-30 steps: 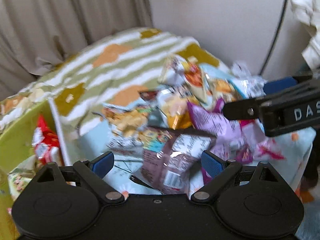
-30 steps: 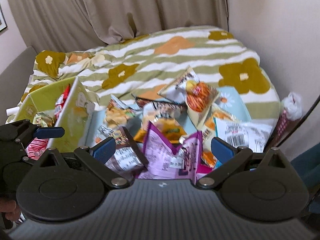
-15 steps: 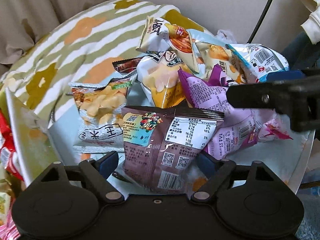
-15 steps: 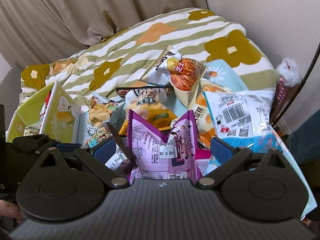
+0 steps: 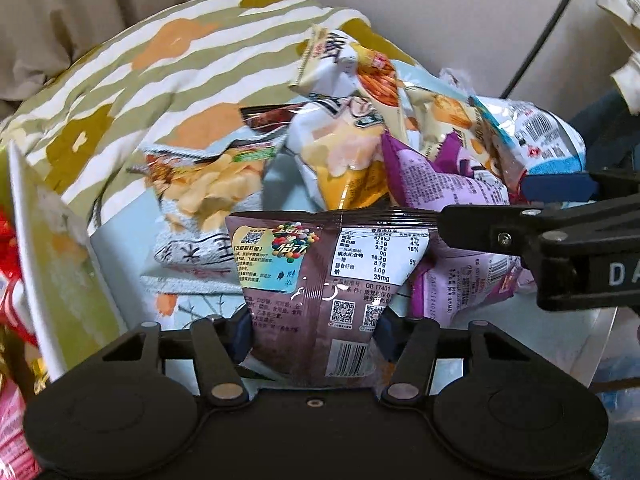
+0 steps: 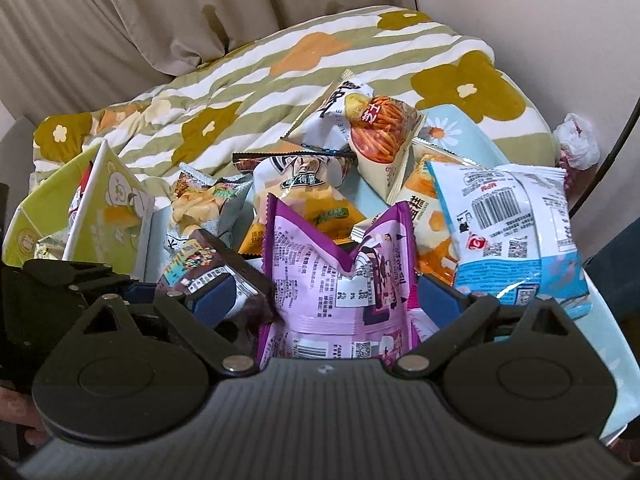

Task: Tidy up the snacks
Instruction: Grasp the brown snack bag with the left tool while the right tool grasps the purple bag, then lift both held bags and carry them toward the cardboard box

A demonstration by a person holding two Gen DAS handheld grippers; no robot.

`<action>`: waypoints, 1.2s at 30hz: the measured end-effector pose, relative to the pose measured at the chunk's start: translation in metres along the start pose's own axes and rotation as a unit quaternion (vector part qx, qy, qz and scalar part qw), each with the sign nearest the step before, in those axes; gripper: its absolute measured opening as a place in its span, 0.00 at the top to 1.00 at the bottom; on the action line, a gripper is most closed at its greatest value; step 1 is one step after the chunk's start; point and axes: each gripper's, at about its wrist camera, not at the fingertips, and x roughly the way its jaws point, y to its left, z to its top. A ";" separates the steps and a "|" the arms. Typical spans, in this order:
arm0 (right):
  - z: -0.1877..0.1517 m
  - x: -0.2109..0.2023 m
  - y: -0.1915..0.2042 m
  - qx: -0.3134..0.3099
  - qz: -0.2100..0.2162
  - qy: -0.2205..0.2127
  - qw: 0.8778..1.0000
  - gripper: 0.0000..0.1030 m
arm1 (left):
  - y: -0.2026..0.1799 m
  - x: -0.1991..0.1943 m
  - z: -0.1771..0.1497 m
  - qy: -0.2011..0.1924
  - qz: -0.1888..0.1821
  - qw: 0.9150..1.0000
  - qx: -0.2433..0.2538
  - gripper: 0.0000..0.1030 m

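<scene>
- Snacks lie in a loose heap on a pale blue tray (image 6: 608,360) set on a striped, flowered blanket (image 6: 248,92); a few packets already sit in the green box (image 6: 32,216) at the left edge.
- Nearest the left gripper (image 5: 312,332) is the brown packet (image 5: 320,280): a second ago the blue fingers stood wide on either side of it, and now the jaws are closing, their pads right at its lower sides with the bag between them. Whether they press firmly yet is hard to tell, since the bag hides the pad faces.
- Both grippers have dropped toward the pile since a second ago, so the bags fill more of each view.
- Just beside the brown packet, the purple packet (image 6: 340,280) stands folded between the fingers of the right gripper (image 6: 324,304), which remain spread wide, with a clear gap at each pad; nothing is held there.
- My reading: the left side is mid-grasp, and the brown packet looks bound for the green box once the grip holds.
- Crinkly, air-filled film may slip or buckle under a narrow pinch.
- Farther back lie a yellow chip bag (image 6: 308,196), an orange-stick bag (image 6: 376,128) and a white-and-blue bag (image 6: 516,232), all untouched.
</scene>
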 end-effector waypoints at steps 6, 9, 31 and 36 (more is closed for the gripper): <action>0.003 0.008 -0.002 -0.003 0.004 0.009 1.000 0.00 | 0.004 -0.008 -0.004 -0.003 0.014 0.999 -0.035 0.40; 0.004 0.014 -0.002 -0.010 0.006 0.014 1.000 0.00 | 0.005 -0.011 -0.005 -0.008 0.023 0.999 -0.048 0.40; -0.004 0.033 0.007 -0.077 0.015 0.041 0.996 0.17 | -0.002 -0.038 -0.018 -0.044 0.046 0.992 -0.105 0.40; 0.001 0.016 0.008 -0.087 0.028 0.031 0.995 0.23 | -0.007 -0.055 -0.017 -0.067 0.045 0.990 -0.120 0.41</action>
